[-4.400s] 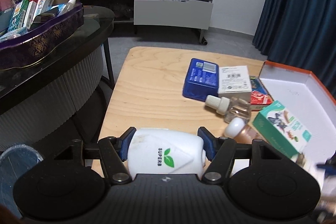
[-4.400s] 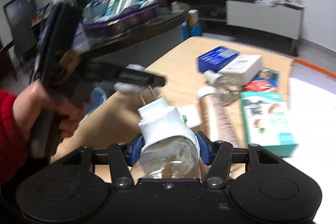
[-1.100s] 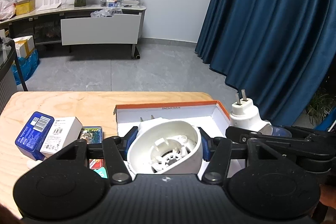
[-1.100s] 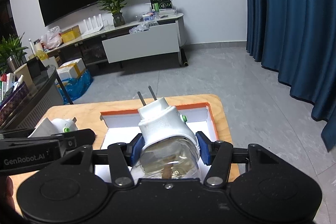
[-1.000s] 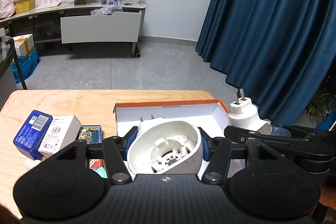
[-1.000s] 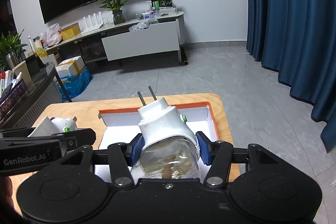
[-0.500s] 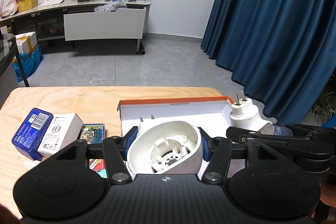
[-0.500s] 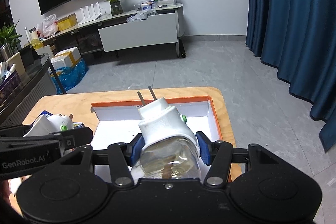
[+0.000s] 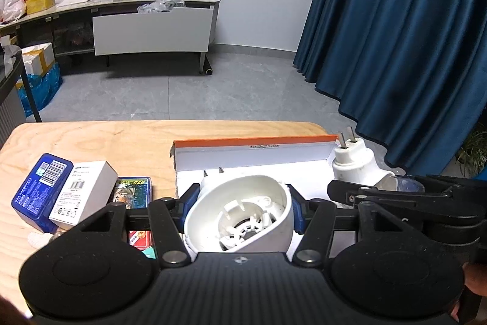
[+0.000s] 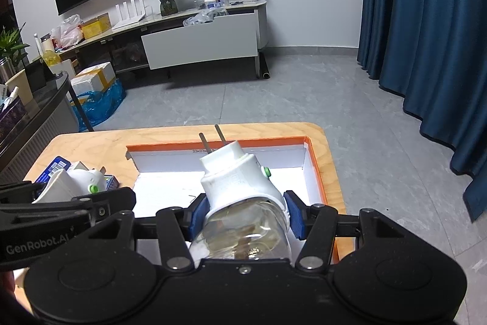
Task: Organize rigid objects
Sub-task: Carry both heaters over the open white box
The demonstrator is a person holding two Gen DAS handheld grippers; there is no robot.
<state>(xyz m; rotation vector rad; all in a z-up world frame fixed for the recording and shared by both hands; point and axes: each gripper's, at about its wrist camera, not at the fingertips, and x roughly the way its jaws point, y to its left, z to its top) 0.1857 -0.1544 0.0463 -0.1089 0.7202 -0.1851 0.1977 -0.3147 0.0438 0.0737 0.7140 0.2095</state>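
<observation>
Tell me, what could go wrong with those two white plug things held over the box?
The right tool grips its white plug-in unit with a clear glass bottle by the slippery glass, so it might slip and crack. The left tool holds a hollow white plug-in unit close beside it; they could bump. Both hang over the white, orange-rimmed box, where prongs could catch the wall.

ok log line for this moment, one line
left claw: shut on empty white plug-in unit | right claw: shut on plug-in unit with bottle | both over orange-edged box
</observation>
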